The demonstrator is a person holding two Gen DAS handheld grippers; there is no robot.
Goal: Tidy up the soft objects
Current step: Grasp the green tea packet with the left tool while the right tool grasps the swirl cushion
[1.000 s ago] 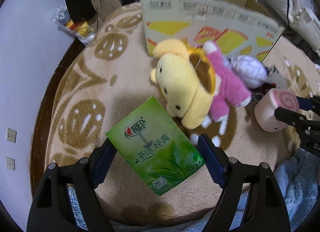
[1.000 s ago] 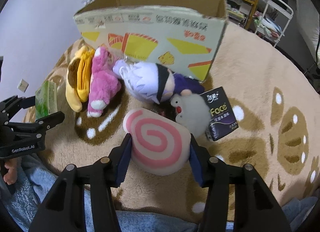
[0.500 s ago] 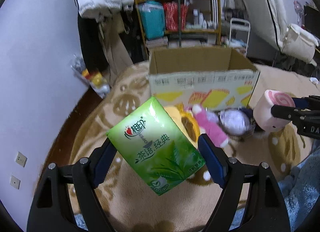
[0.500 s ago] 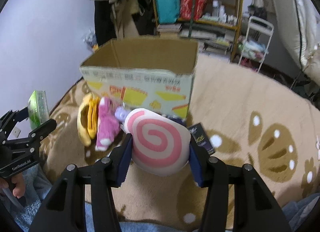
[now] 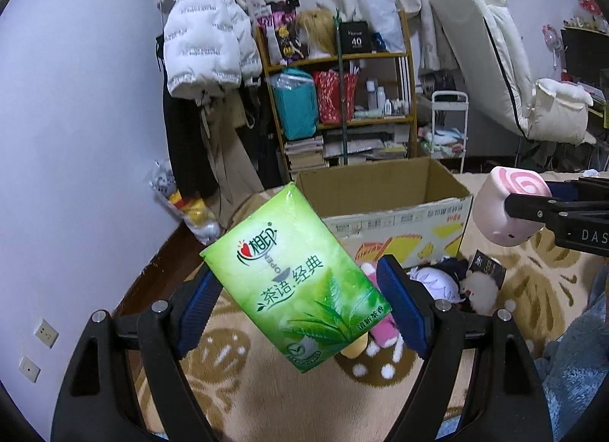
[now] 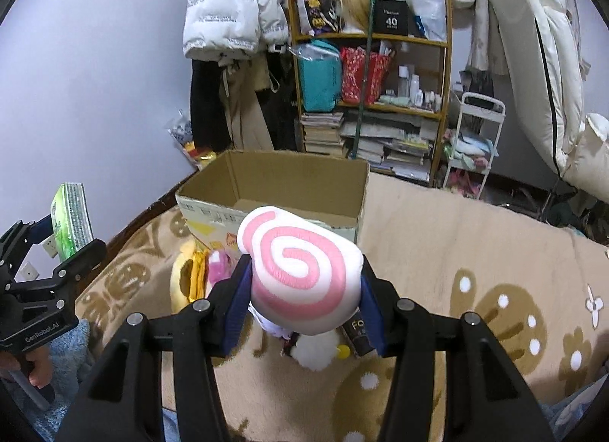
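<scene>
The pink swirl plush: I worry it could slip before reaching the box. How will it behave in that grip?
The pink swirl plush bulges around the right gripper pads, so it's probably soft and light. Its fabric likely resists slipping.

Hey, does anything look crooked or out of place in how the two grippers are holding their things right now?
The green tissue pack sits skewed in the left gripper, pinched corner to corner rather than flat. The pink swirl plush sits squarely in the right gripper. The cardboard box looks empty.

The left claw (image 5: 298,303) grips a green tissue pack (image 5: 295,289), held tilted above the rug (image 5: 228,377), with the open cardboard box (image 5: 396,213) behind.
</scene>
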